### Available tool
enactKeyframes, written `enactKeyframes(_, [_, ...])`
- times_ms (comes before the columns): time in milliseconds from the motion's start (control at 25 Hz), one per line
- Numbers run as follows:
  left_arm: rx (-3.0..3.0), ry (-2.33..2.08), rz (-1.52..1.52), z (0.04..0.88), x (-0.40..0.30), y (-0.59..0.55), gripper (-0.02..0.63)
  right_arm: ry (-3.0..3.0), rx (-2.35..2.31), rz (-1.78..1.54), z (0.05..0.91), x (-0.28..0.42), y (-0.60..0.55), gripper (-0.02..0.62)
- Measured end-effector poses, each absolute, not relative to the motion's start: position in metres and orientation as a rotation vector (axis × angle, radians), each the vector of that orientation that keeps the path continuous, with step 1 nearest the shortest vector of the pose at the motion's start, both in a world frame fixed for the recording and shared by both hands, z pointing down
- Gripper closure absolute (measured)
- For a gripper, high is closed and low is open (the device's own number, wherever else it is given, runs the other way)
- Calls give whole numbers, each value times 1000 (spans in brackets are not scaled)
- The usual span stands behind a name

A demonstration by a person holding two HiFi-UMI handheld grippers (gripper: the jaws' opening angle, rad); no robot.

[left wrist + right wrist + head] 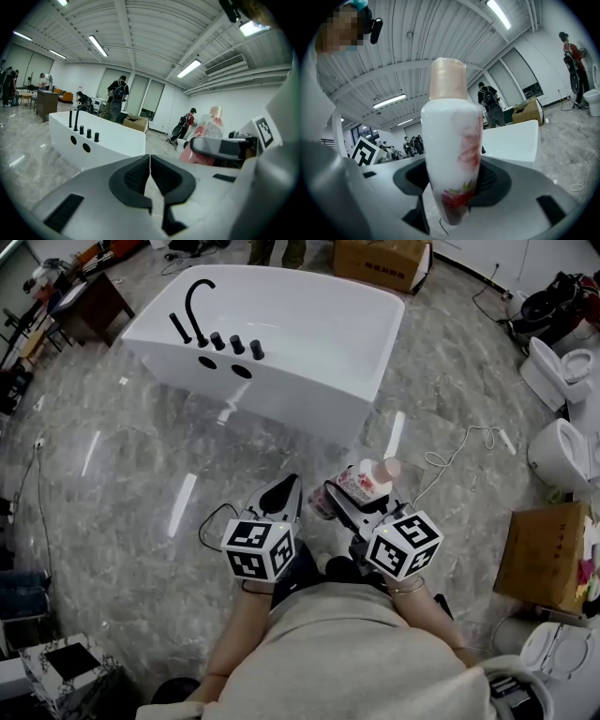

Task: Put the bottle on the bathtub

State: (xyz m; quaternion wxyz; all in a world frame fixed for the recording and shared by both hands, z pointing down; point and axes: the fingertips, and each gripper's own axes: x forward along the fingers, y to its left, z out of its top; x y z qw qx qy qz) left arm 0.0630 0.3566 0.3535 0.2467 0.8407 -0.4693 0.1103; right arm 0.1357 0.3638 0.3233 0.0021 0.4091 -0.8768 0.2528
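Observation:
A white bottle (452, 154) with a red flower print and a beige cap stands upright between the jaws of my right gripper (451, 187), which is shut on it. In the head view the bottle (364, 482) is held over the marble floor, short of the white bathtub (309, 334). The tub carries a black faucet (195, 304) and black knobs on its left rim. My left gripper (279, 495) is beside the right one; its jaws meet with nothing between them (150, 176). From the left gripper view the bottle (208, 136) shows at the right and the bathtub (108, 140) ahead.
Cardboard boxes (380, 261) (544, 554) lie behind the tub and at the right. White toilets (562, 371) stand along the right side. A white cable (455, 448) trails on the floor near the bottle. People stand in the background (117, 96).

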Motion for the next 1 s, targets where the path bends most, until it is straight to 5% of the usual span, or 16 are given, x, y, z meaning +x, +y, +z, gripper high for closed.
enactKeyframes(1000, [2308,-1212,230,349,-71,89,597,-2705,1384,778,318,17,110,360])
